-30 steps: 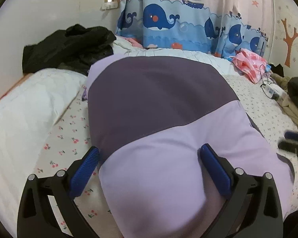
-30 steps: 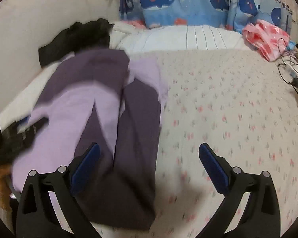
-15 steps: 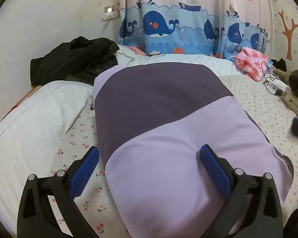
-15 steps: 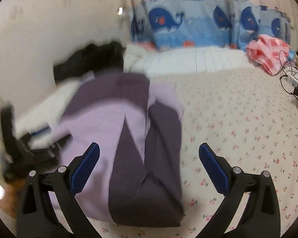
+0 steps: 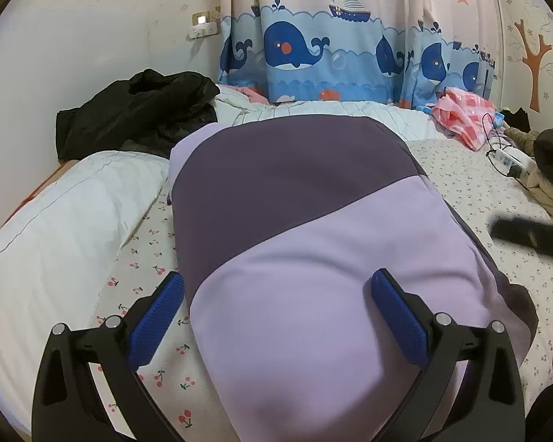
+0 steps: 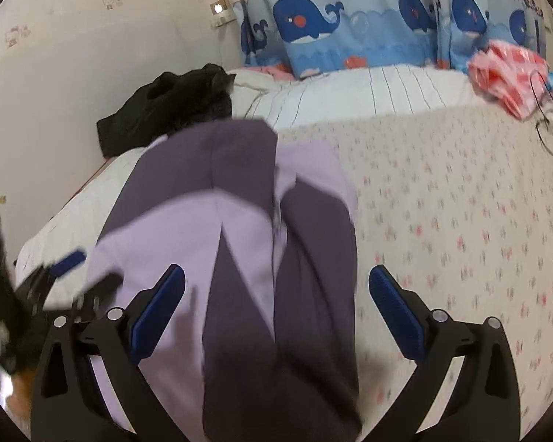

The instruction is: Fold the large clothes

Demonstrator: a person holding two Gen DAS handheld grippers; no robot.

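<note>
the folded garment (image 5: 313, 243) lies flat on the bed (image 5: 472, 184) toward its left side, long axis running from the near edge straight back toward the curtain (image 5: 313, 48) end. it's 2-tone: dark purple across the far part, pale lilac nearer, with a diagonal seam between them. from the right wrist view the same garment (image 6: 239, 239) shows lilac and dark purple panels lengthwise, with a fold line down the middle; that view is blurry.

left gripper (image 5: 276, 313) is spread wide and holds nothing, 1 blue pad over the sheet by the garment's left edge, the other over the lilac part. right gripper (image 6: 276, 302) is spread wide too, empty, over the garment's near end.

sheet has a small cherry print. white pillow (image 5: 55, 228) along the left edge, black clothing pile (image 5: 136, 110) in the far left corner, pink checked cloth (image 5: 464, 114) and a power strip (image 5: 512, 158) with cables at the far right. whale curtain behind, tree decal (image 5: 534, 59) on the right wall.
</note>
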